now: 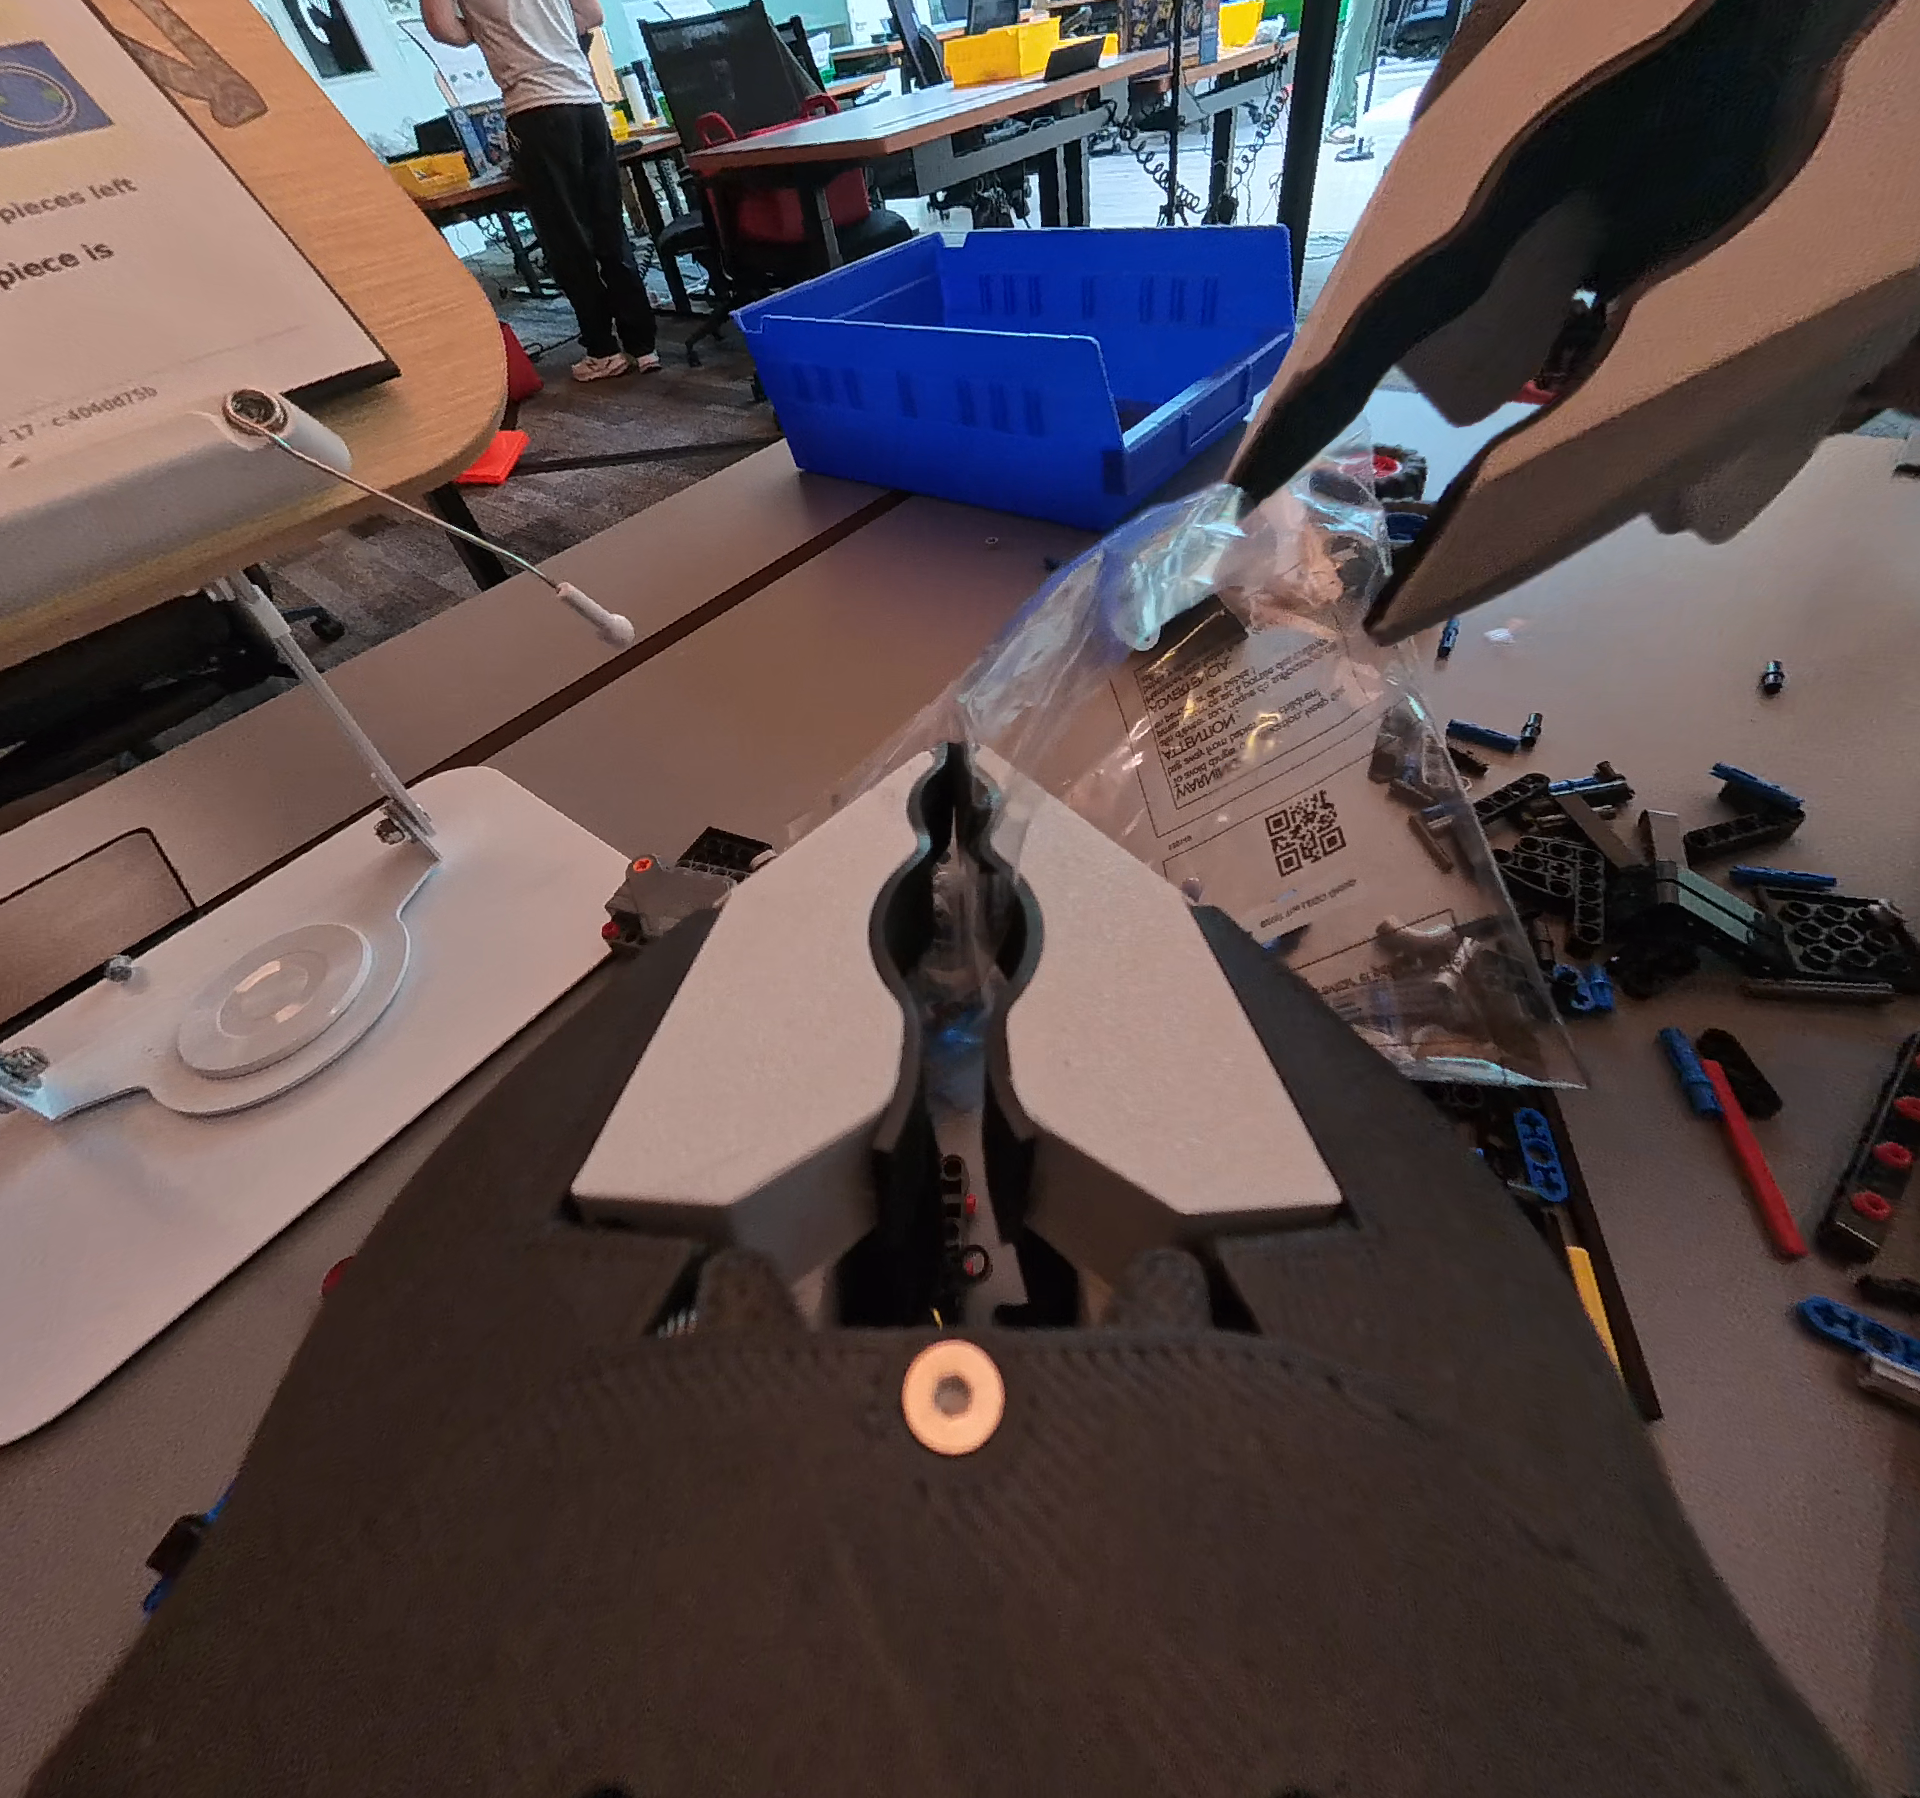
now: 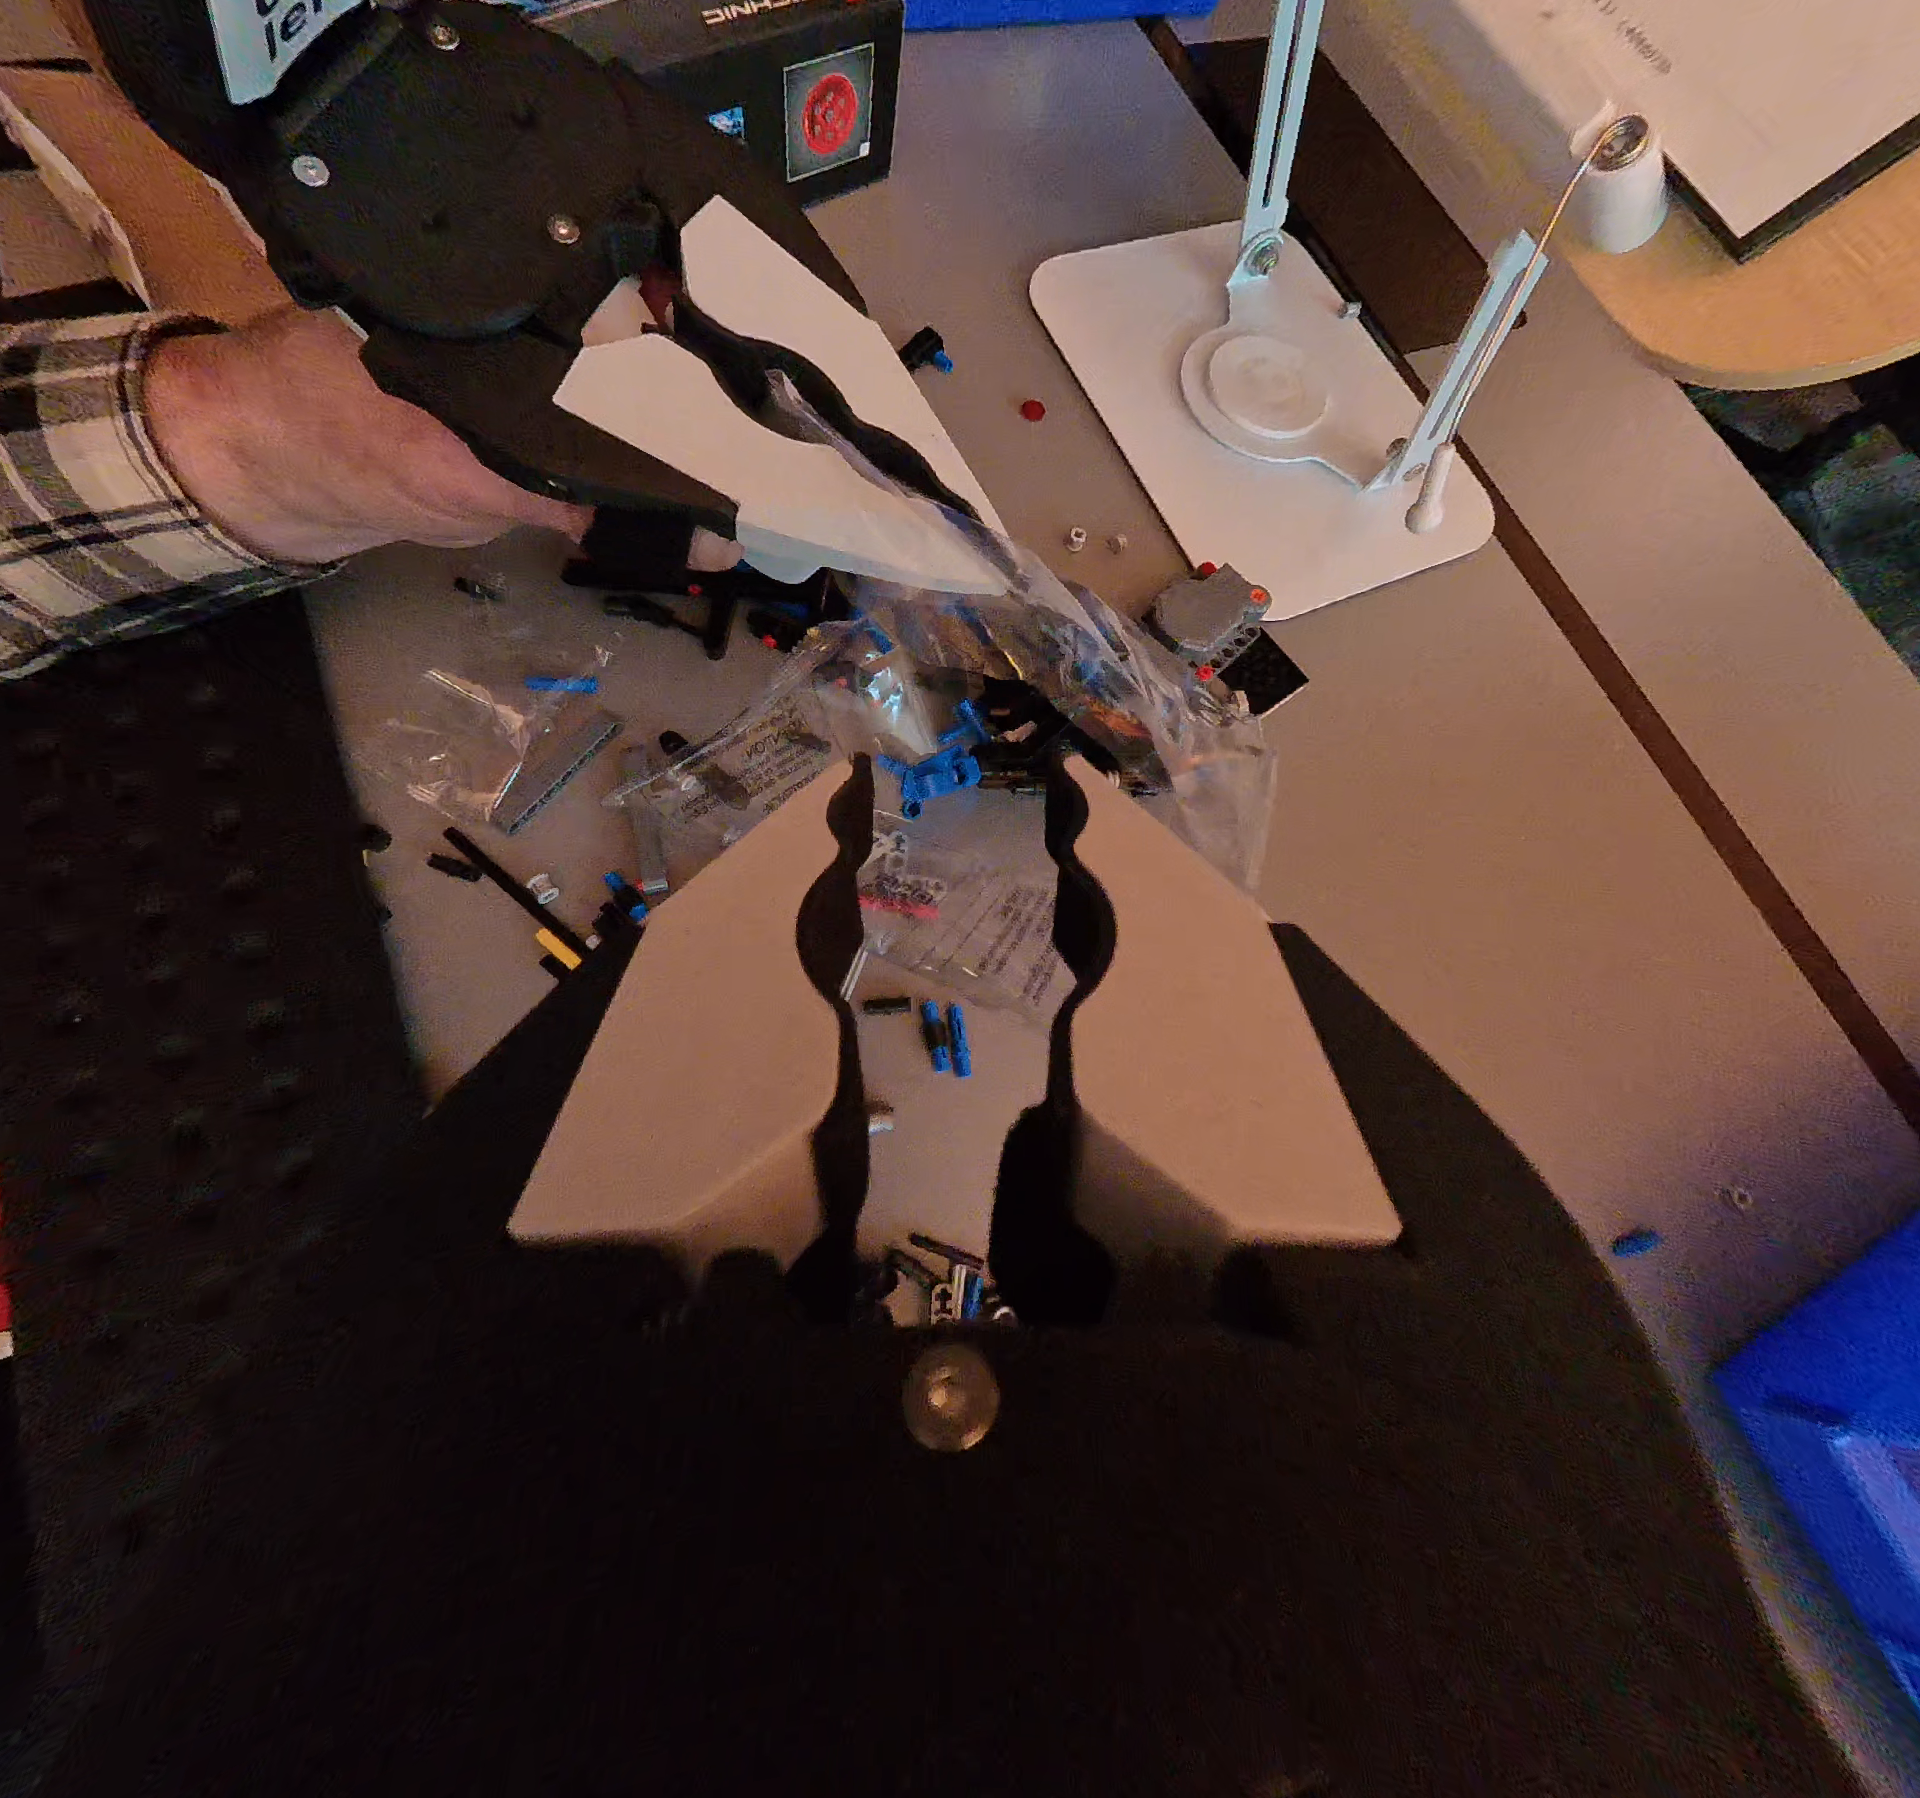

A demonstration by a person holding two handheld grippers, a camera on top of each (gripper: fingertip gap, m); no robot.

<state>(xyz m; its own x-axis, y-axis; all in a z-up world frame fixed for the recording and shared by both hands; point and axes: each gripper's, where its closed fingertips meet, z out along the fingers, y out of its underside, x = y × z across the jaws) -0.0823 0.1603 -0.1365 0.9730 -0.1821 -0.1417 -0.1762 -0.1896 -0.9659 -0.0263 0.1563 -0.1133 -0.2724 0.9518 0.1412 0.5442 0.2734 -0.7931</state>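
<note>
My left gripper (image 1: 954, 761) is shut on a corner of a clear plastic bag (image 1: 1278, 813) with a printed label and holds it up above the table. The bag holds blue and black building pieces (image 2: 940, 777). My right gripper (image 2: 958, 772) is open, its two fingers on either side of the bag's crumpled upper edge. In the left wrist view it reaches in from the upper right (image 1: 1307, 559). In the right wrist view the left gripper (image 2: 992, 553) comes in from the upper left, held by a hand with a plaid sleeve (image 2: 94, 501).
Loose black, blue and red pieces (image 1: 1662, 875) lie on the grey table. A blue bin (image 1: 1018, 377) stands behind, and a white stand base (image 1: 281, 1000) at the left carries a tilted board. A black box (image 2: 748, 34), small clear bags (image 2: 499, 751) and a grey motor block (image 2: 1210, 610) lie nearby. A person (image 1: 540, 86) stands far off. The gap from one gripper's tips to the other's is roughly 7 cm. The grey motor block (image 2: 1210, 610) lies around 15 cm away from my left fingertips.
</note>
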